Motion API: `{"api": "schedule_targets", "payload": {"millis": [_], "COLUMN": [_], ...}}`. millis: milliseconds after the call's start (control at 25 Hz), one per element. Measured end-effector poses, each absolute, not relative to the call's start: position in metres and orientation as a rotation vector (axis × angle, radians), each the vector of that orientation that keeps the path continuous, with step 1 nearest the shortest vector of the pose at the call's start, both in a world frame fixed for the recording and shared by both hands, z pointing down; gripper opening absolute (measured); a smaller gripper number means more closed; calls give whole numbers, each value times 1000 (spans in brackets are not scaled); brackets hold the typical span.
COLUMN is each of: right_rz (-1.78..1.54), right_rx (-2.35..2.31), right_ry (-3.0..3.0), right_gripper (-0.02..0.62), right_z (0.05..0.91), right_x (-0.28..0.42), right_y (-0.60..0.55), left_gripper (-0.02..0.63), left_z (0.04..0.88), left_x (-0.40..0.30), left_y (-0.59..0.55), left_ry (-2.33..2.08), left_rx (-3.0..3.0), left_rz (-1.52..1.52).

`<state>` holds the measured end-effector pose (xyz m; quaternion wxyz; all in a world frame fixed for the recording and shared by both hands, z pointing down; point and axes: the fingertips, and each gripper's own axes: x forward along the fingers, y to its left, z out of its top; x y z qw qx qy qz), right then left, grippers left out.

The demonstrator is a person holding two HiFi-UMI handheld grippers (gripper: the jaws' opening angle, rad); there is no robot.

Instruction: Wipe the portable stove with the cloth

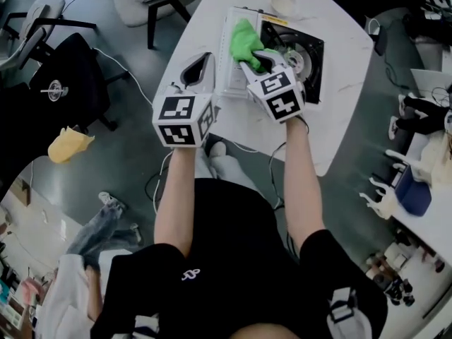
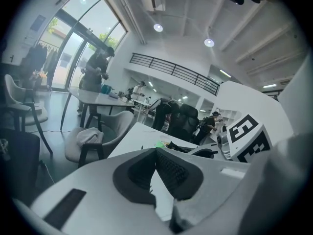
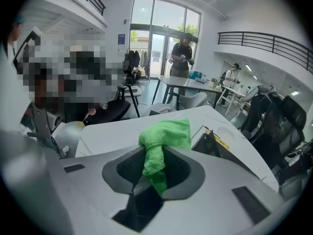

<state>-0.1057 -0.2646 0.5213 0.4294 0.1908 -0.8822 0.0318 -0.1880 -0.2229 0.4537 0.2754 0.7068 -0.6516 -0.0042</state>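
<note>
Apparently the wiping is under way rather than finished, though no view shows how much of the stove has been covered.

Furthest left, the left tongs (image 1: 200,68) rest on the white surface (image 1: 339,104) at about nine o'clock from the stove (image 1: 314,44), just beside its pale casing and taking no part in the wiping. In the left gripper view their dark pads are pressed together at the tips (image 2: 157,153) with nothing between them.

Next comes the stove itself, lying at twelve o'clock from the person. It is a flat box with a whitish side panel on the left and a black top plate on the right, a round burner set in the middle of that plate and a yellow strip along its far edge. No dirt or wet streak can be made out on it.

The green cloth (image 1: 245,39) sits bunched on the stove's left part, at roughly ten o'clock from the burner. The right tongs (image 1: 256,63) pinch it: the right gripper view shows a twisted fold of the cloth (image 3: 166,136) clamped between the pads (image 3: 155,155), the loose bulk spilling forward past the tips.

Judging from that, the black plate out toward three o'clock and the burner area are probably left to do.
</note>
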Motion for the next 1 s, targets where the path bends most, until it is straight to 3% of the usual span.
{"api": "schedule_targets", "payload": {"millis": [600,1000], "right_rz": [48,118], "right_rx": [444,713], "right_ry": [-2336,-2526], "right_gripper": [84,84], "right_z": [498,428], "right_x": [-83,-38], "right_y": [-168,-135], "left_gripper": [-2,-2], "left_z": [433,418], "left_x": [-139,-101], "left_y": [-133,-94], "left_ry": [-1853,-1901], "left_rx": [1891,1935], "left_rz": [-67,-62]}}
